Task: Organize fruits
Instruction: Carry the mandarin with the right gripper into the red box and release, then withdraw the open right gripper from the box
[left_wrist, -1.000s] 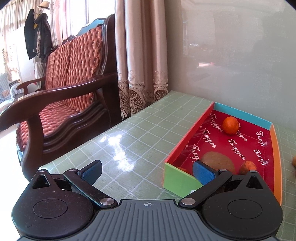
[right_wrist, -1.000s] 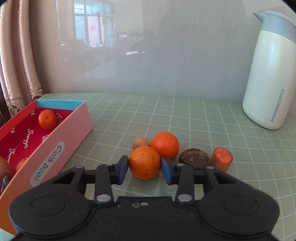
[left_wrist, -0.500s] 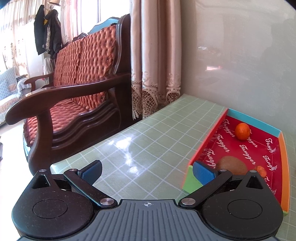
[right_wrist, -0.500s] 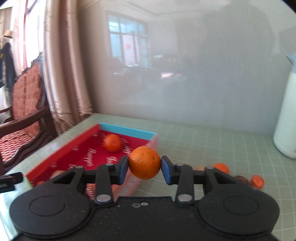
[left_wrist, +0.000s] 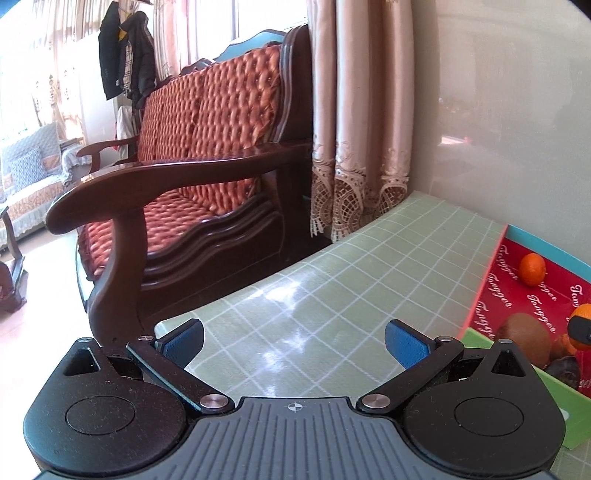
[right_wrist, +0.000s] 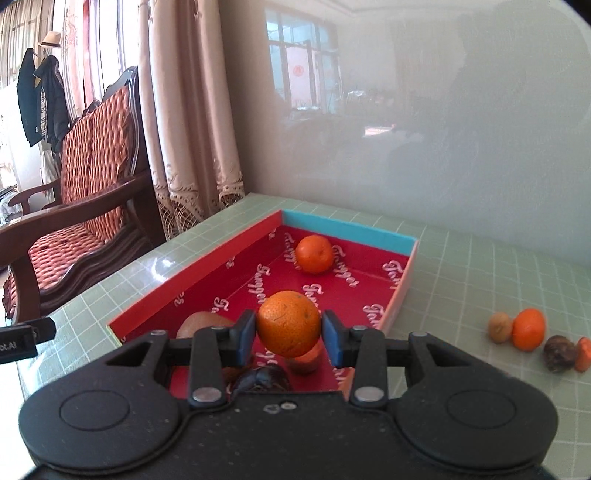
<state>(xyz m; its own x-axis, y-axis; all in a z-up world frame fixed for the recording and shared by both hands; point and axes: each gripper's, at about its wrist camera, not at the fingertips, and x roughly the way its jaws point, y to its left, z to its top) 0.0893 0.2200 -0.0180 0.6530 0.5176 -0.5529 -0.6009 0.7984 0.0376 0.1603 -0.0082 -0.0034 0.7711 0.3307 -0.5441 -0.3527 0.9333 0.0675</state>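
Right gripper (right_wrist: 289, 334): clamped on orange (right_wrist: 289, 323), above box (right_wrist: 347, 229). Left gripper (left_wrist: 294, 341): apart, empty. Next: lower, release inside.

Glossy tablecloth (left_wrist: 332, 295), polished wooden armchair (left_wrist: 177, 177)

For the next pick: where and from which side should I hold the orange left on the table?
Hold the orange across its round middle, coming from above: a walnut-like fruit touches its left and a dark fruit sits close right.
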